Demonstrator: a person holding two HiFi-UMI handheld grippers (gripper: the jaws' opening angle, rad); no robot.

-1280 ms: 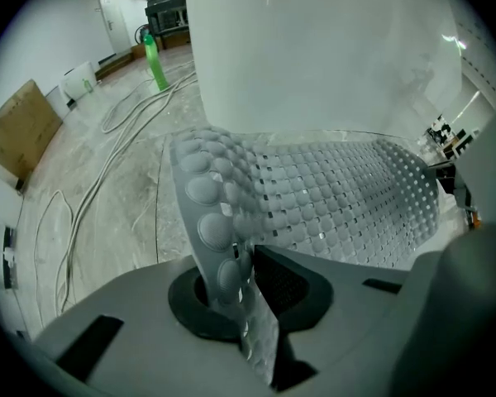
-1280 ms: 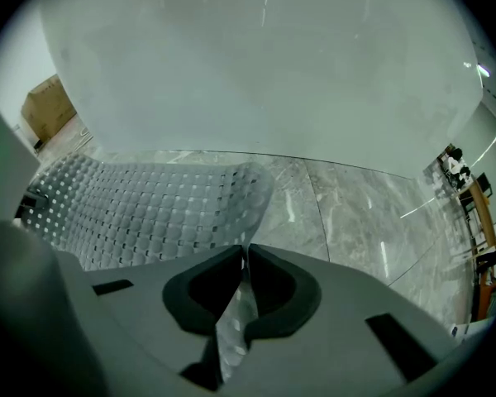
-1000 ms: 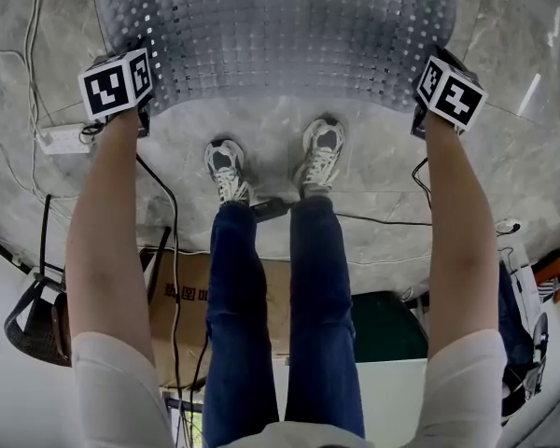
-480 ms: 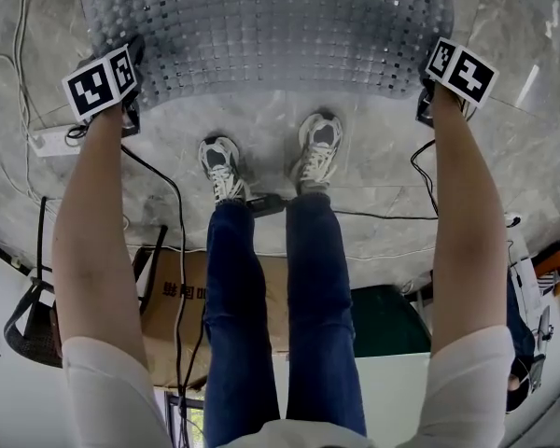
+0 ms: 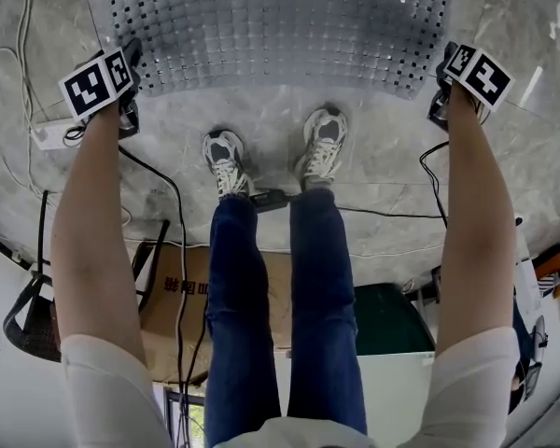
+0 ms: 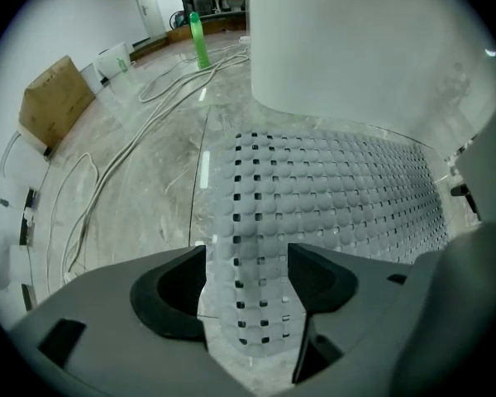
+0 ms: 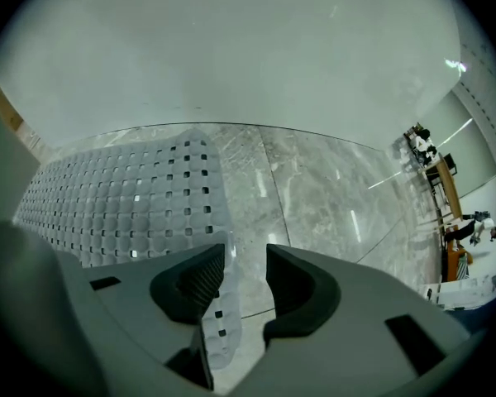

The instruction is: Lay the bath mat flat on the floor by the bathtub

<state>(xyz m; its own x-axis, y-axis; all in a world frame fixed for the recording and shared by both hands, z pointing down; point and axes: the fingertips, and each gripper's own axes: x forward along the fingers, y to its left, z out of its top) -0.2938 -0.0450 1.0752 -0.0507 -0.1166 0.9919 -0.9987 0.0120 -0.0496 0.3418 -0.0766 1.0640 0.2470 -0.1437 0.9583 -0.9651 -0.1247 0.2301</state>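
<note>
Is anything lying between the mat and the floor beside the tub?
Nothing visible: the mat spreads over bare floor beside the tub; cables run clear to its left, shoes stand short of its edge.

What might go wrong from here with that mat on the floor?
Both hand-held grippers have just been opening, yet a corner of the bath mat lies between the jaws of the left hand-held gripper and the right hand-held gripper. Lifting away carelessly might snag and rumple it. The right corner looks slightly raised, so it may not settle flat. The cable by the shoes is a tripping hazard.
</note>
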